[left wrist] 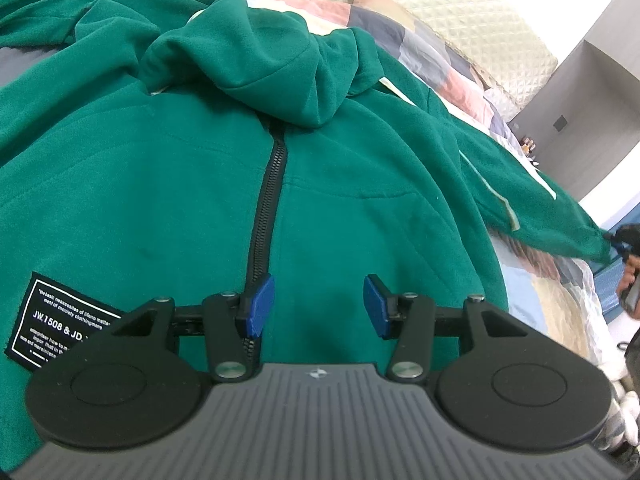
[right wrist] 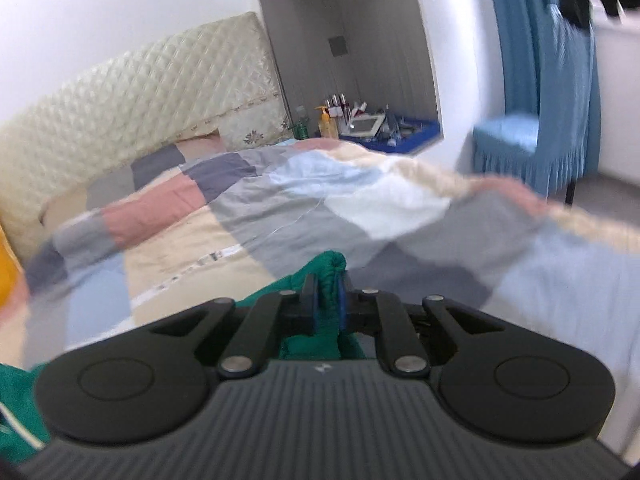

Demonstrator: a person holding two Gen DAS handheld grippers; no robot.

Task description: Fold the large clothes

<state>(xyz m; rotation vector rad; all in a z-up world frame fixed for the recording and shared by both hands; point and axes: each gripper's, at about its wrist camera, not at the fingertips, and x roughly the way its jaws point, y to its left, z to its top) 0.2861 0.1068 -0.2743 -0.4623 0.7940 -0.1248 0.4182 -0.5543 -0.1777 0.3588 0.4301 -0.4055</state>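
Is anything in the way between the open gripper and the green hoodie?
Nothing visible. The left gripper hangs open right over the hoodie, beside its zipper, with only air between. The right gripper already pinches the sleeve.

A black patch [left wrist: 60, 322] on the green hoodie [left wrist: 160, 184] reads "JW.1508 & JD."

I saw the green hoodie [left wrist: 160, 184] lying front-up on the patchwork bedspread [right wrist: 248, 216], black zipper [left wrist: 272, 200] closed, hood [left wrist: 256, 60] crumpled at its collar, a black text label [left wrist: 56, 320] near the hem, one sleeve [left wrist: 532, 204] stretched sideways.
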